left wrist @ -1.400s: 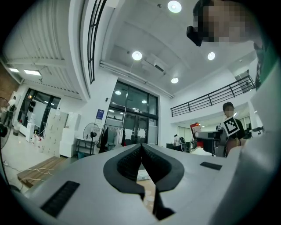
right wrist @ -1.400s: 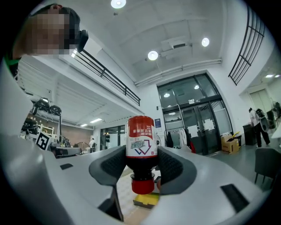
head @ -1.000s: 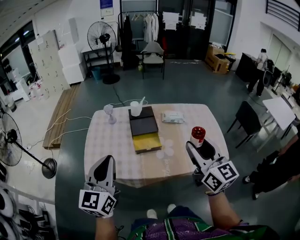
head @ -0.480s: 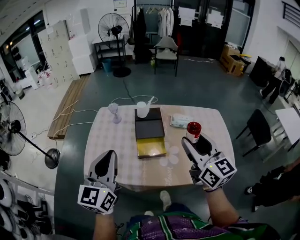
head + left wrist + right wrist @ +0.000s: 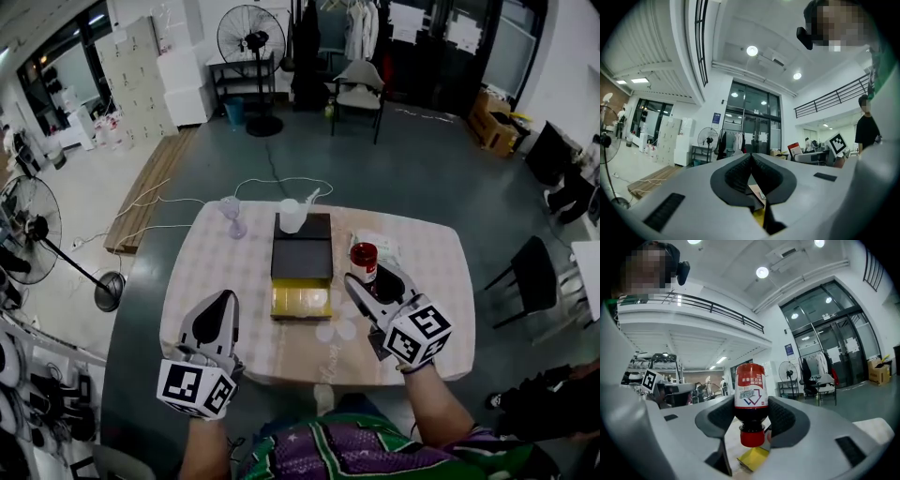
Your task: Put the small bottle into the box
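Note:
My right gripper (image 5: 371,278) (image 5: 751,414) is shut on the small bottle (image 5: 363,260) (image 5: 750,399), a dark bottle with a red and white label, held cap down. In the head view it hangs over the table just right of the open box (image 5: 301,261), whose yellow inside (image 5: 300,302) lies nearest me, with the dark lid behind it. My left gripper (image 5: 218,317) (image 5: 751,173) is shut with nothing in it, near the table's front left edge.
The table (image 5: 225,281) has a checked cloth. A clear stemmed glass (image 5: 231,215) and a white cup (image 5: 292,216) stand at its far side, and a white packet (image 5: 380,246) lies beyond the bottle. A chair (image 5: 535,277) stands to the right, fans (image 5: 253,42) at the left and back.
My right gripper has carried the bottle left, from the table's right side to just beside the box. The head view has shifted. My left gripper has stayed shut at the front left.

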`<state>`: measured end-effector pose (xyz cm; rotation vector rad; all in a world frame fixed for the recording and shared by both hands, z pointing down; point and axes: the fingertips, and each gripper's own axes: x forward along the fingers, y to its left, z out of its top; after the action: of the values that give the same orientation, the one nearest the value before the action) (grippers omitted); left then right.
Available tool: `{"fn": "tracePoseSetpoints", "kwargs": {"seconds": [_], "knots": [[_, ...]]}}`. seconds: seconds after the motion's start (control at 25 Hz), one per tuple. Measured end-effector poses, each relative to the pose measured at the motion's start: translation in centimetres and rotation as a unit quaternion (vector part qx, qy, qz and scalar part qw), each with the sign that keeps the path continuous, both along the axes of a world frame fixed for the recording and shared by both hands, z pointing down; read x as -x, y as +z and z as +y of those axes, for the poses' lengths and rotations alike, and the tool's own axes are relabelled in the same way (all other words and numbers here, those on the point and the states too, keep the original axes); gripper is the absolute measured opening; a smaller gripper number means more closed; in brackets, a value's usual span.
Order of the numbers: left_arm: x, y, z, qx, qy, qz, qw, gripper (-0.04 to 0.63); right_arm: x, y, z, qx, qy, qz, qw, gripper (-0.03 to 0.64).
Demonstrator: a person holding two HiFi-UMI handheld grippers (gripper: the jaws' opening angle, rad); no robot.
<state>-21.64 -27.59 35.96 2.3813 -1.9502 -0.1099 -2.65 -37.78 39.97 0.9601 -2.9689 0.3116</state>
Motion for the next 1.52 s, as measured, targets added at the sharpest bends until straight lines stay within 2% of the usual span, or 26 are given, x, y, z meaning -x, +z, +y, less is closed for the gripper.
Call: {"fn": "tracePoseSetpoints", "kwargs": {"seconds": [0.36, 0.52, 0.72, 1.16, 1.52], "knots": [[-0.6, 2.2, -2.8, 0.021, -0.007, -0.016, 0.9996, 0.023, 1.3, 6.0, -3.2, 0.037, -0.031, 0.045, 0.998, 0.225], [-0.6, 3.8, -3.6, 0.027, -0.007, -0.012, 0.9995, 0.023, 2.2, 9.1, -3.9, 0.051, -0.050, 0.079, 0.994, 0.225], [0.3, 5.1, -4.0, 0.037, -0.027, -0.005, 0.9989, 0.023, 3.7, 12.7, -4.5, 0.069, -0.079, 0.114, 0.988, 0.225], [0.9, 5.4, -4.5, 0.042, -0.059, -0.006, 0.9974, 0.023, 6.8, 19.9, -5.7, 0.087, -0.139, 0.193, 0.967, 0.224], [1.7, 5.8, -4.2, 0.054, -0.086, -0.006, 0.9948, 0.023, 8.5, 25.8, -6.0, 0.098, -0.185, 0.265, 0.941, 0.224]]}}
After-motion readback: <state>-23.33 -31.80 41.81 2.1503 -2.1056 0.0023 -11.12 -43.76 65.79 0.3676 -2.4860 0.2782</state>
